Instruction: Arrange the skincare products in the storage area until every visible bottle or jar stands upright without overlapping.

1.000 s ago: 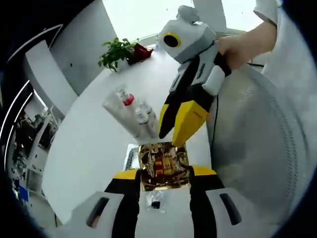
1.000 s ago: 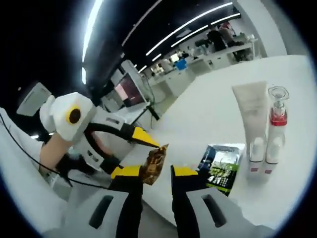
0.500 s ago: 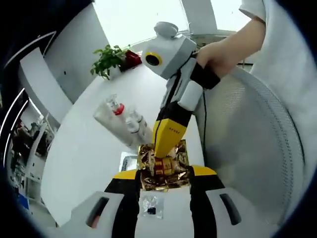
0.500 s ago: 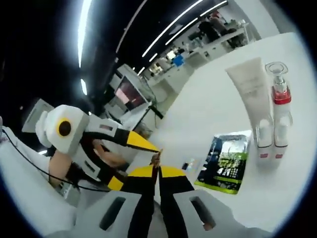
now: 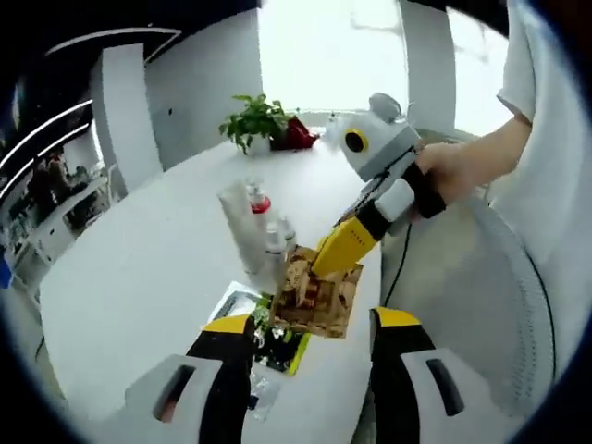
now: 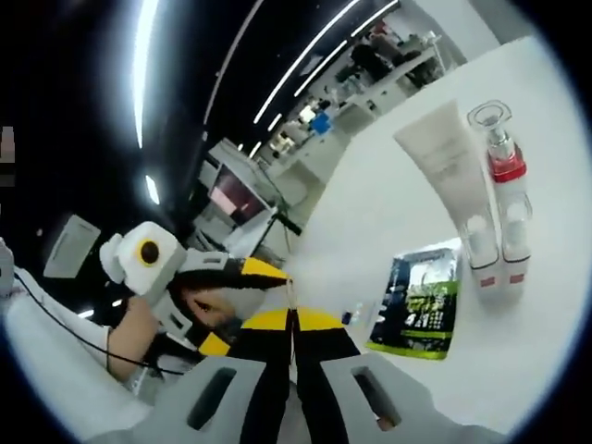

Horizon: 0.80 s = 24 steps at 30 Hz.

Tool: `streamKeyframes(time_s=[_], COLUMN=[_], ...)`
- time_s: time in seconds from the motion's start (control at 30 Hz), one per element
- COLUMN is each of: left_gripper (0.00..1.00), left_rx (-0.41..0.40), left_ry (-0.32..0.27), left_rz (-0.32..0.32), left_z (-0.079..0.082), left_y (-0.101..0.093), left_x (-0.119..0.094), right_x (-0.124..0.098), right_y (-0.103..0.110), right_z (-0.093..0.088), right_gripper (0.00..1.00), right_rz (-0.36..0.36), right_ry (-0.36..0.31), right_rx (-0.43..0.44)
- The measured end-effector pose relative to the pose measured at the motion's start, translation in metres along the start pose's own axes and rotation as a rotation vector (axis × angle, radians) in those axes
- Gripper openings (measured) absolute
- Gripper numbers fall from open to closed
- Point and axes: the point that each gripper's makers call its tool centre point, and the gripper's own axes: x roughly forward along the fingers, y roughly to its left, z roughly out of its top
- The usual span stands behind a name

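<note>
Right gripper (image 5: 310, 268) clamped on gold sachet (image 5: 319, 294). Left gripper (image 5: 310, 328) jaws apart, apparently clear of it. Tube (image 6: 444, 171) and pump bottle (image 6: 502, 176) upright on white table (image 5: 139, 268).

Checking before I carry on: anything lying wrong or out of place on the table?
Yes. The dark green sachet lies flat on the white table instead of standing. The right gripper pinches the gold packet above it. The tube and pump bottle stand upright.

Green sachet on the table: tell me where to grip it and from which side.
Pinch the green sachet by its edge farthest from the white tube, coming in low along the table; it lies flat, so only an edge offers purchase.
</note>
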Motion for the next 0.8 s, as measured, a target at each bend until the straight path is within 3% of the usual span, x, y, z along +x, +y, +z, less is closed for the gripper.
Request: streamKeyframes(time_s=[0.13, 0.2, 0.23, 0.37, 0.43, 0.63, 0.8], left_gripper=[0.55, 0.49, 0.46, 0.37, 0.35, 0.20, 0.13], left_rx=[-0.203, -0.304, -0.353, -0.635, -0.730, -0.810, -0.938], left_ry=[-0.098, -0.153, -0.180, -0.354, -0.416, -0.388, -0.470], left_rz=[0.016, 0.018, 0.013, -0.036, -0.052, -0.026, -0.058], left_z=[0.003, 0.000, 0.005, 0.011, 0.009, -0.010, -0.009], left_y=[0.002, 0.012, 0.006, 0.009, 0.011, 0.000, -0.002], left_x=[-0.009, -0.020, -0.022, -0.034, -0.037, -0.027, -0.028], right_x=[0.003, 0.005, 0.006, 0.011, 0.014, 0.020, 0.023], right_y=[0.006, 0.010, 0.013, 0.018, 0.019, 0.025, 0.024], right_z=[0.009, 0.014, 0.017, 0.023, 0.022, 0.020, 0.017], right_gripper=[0.01, 0.01, 0.01, 0.01, 0.01, 0.01, 0.01], right_rz=[0.042, 0.074, 0.095, 0.140, 0.146, 0.184, 0.176], right_ry=[-0.066, -0.108, -0.131, -0.195, -0.200, -0.214, -0.202], right_rx=[0.104, 0.160, 0.194, 0.271, 0.280, 0.312, 0.303])
